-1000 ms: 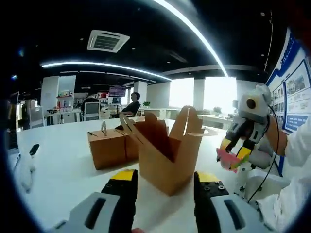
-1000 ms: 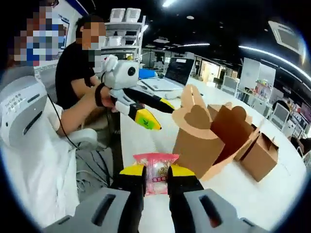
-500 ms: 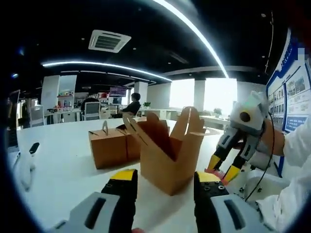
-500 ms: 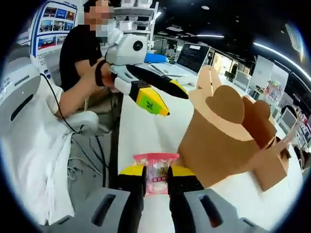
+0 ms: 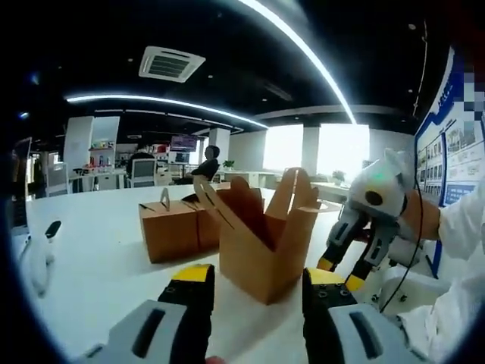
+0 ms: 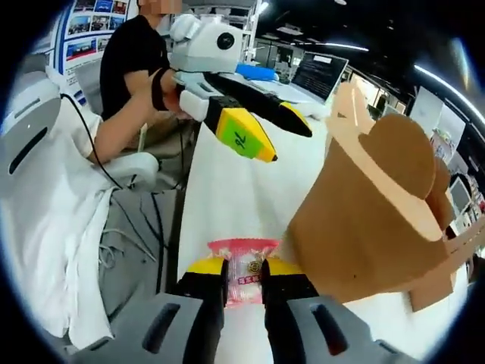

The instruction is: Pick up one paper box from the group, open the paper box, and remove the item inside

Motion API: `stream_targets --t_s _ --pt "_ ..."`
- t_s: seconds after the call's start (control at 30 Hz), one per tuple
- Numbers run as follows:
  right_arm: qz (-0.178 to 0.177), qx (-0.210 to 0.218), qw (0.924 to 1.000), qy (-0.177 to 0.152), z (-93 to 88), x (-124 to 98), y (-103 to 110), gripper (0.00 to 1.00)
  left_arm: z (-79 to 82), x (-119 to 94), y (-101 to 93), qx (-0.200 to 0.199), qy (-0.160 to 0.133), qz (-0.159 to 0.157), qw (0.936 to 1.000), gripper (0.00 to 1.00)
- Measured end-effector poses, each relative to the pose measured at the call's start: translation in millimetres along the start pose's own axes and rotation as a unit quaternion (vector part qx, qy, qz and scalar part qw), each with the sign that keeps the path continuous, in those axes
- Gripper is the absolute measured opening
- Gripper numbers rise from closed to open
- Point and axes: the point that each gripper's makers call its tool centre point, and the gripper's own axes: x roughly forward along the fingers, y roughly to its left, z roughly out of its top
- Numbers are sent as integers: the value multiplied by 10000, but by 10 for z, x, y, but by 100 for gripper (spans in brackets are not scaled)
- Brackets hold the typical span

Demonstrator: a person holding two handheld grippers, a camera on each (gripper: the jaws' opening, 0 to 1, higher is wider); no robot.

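An open brown paper box [image 5: 261, 243] stands on the white table [image 5: 98, 265] just beyond my left gripper [image 5: 258, 274], whose jaws are open with nothing between them. Two closed brown boxes [image 5: 170, 231] sit behind it to the left. My right gripper [image 6: 244, 265] is shut on a small pink-wrapped snack [image 6: 244, 271], low over the table beside the open box [image 6: 371, 220]. In the left gripper view the right gripper [image 5: 339, 273] hangs to the right of the box, tips pointing down. The left gripper [image 6: 288, 144] reaches in from the upper left of the right gripper view.
A person in black [image 6: 136, 68] sits at the table edge, near a laptop [image 6: 318, 76]. A small dark object [image 5: 53, 231] lies at the table's left side. Another person [image 5: 206, 163] sits far back. A white sleeve [image 6: 45, 220] and cables are near my right gripper.
My right gripper has come down and nearer the open box, still holding the pink snack. The left gripper and the boxes have stayed put.
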Motion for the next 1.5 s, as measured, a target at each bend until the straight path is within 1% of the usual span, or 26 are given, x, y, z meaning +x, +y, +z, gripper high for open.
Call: stream_targets --t_s 0.1,0.13,0.17,0.23,0.33,0.4,0.43,0.5,0.67,0.77,0.83,0.9,0.93,1.0,1.13,1.2,1.23,1.3,1.37,1.4,1.43,1.5 --pt "29 -21 10000 -5 -2 7 2 19 -4 1 1 5 9 -2 10000 47" --pt "40 -163 9998 -79 21 12 -5 19 1 2 1 0 -5 3 10000 47" --pt "61 -205 9997 -107 15 16 8 20 16 3 3 -12 -42 16 10000 47" --pt "55 -134 9998 -136 10 34 -9 20 41 0 -2 -30 -97 17 9999 47" --pt "54 -203 9997 -127 12 34 -9 22 63 -2 -33 -24 -130 -26 9999 47" --pt "21 -241 9997 -77 4 33 -16 24 62 0 -39 -13 -126 -23 9999 47" --pt "30 -248 9997 -51 -4 33 -12 28 60 1 -38 -15 -124 -24 9999 47" --pt "65 -253 9997 -20 -15 35 5 32 54 3 -34 -17 -113 -23 9999 47" --pt "43 -268 9996 -64 9 -7 30 31 48 0 -27 -18 -103 -20 9999 47" --pt "-19 -204 9996 -183 50 -49 19 31 47 -3 -35 -10 -99 -34 9999 47" --pt "-79 -244 9994 -225 65 -91 23 31 42 -4 -42 -7 -88 -43 10000 47" --pt "-35 -260 9991 -320 94 -129 49 31 42 -7 -49 1 -79 -54 10000 47" --pt "41 -145 9986 -504 136 -191 89 31 45 -10 -53 -1 -73 -62 10000 47" --pt "13 -140 9985 -532 137 -237 90 32 58 -20 -57 4 -76 -67 9999 47" --pt "-238 35 9958 -881 210 -501 55 31 102 -61 -66 32 -105 -72 9999 47" --pt "-375 201 9926 -1135 274 -636 46 31 114 -75 -77 60 -103 -86 9999 48" --pt "-451 303 9899 -1311 317 -739 30 31 120 -83 -85 79 -102 -91 9999 48" --pt "-623 409 9854 -1529 367 -900 -13 31 142 -98 -93 95 -112 -96 9998 48" --pt "-822 438 9816 -1669 395 -1058 -61 31 172 -117 -100 114 -136 -98 9998 48" --pt "-858 434 9810 -1685 397 -1084 -69 31 182 -123 -102 119 -146 -100 9998 48" --pt "-960 407 9793 -1734 407 -1189 -83 31 203 -137 -100 124 -167 -103 9997 48" --pt "-1160 469 9733 -1923 452 -1363 -131 31 236 -156 -103 136 -187 -121 9997 48"
